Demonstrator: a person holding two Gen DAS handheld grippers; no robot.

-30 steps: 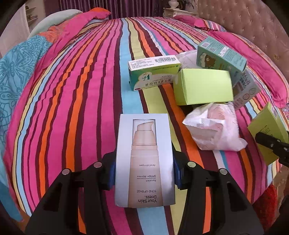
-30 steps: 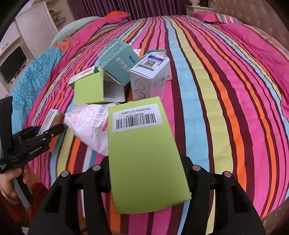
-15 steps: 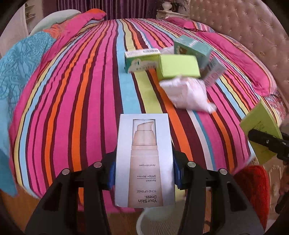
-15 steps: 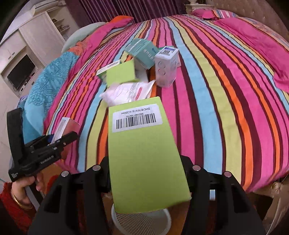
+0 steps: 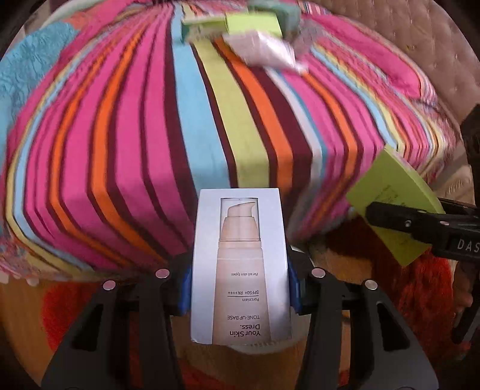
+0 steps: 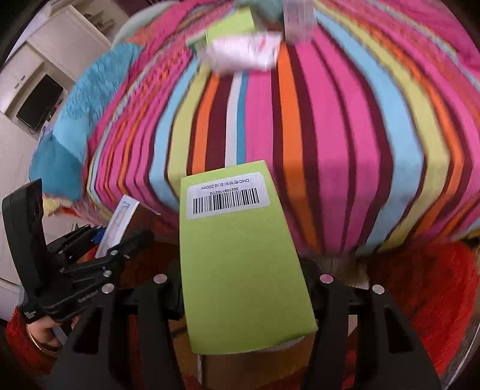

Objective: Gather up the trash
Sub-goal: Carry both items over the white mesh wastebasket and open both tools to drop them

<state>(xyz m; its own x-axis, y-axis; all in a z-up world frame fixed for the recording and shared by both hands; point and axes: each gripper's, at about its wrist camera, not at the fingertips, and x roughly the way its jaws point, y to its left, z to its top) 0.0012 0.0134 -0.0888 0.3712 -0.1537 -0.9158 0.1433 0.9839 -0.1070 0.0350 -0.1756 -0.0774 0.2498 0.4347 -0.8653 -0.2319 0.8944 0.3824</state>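
Note:
My left gripper [image 5: 240, 288] is shut on a white cosmetic box [image 5: 240, 270] printed with a pump bottle, held past the foot of the striped bed [image 5: 150, 135]. My right gripper [image 6: 243, 288] is shut on a lime green box [image 6: 240, 255] with a barcode label; it also shows in the left wrist view [image 5: 387, 195] at the right. The left gripper and its white box [image 6: 120, 222] show at the left of the right wrist view. More trash lies far up the bed: a green box [image 5: 255, 22], a crumpled white wrapper [image 5: 264, 51] and other blurred boxes.
A white bin rim [image 5: 258, 348] peeks out under the white box, with an orange-red rug [image 5: 420, 294] and wooden floor below. In the right wrist view a white cabinet with a dark screen [image 6: 39, 105] stands at the left. A blue quilt [image 6: 87, 105] covers the bed's left side.
Both grippers have pulled back from the bed and tipped downward with their boxes. The bed's foot edge, the floor and the rug have come into view; the trash pile has receded.

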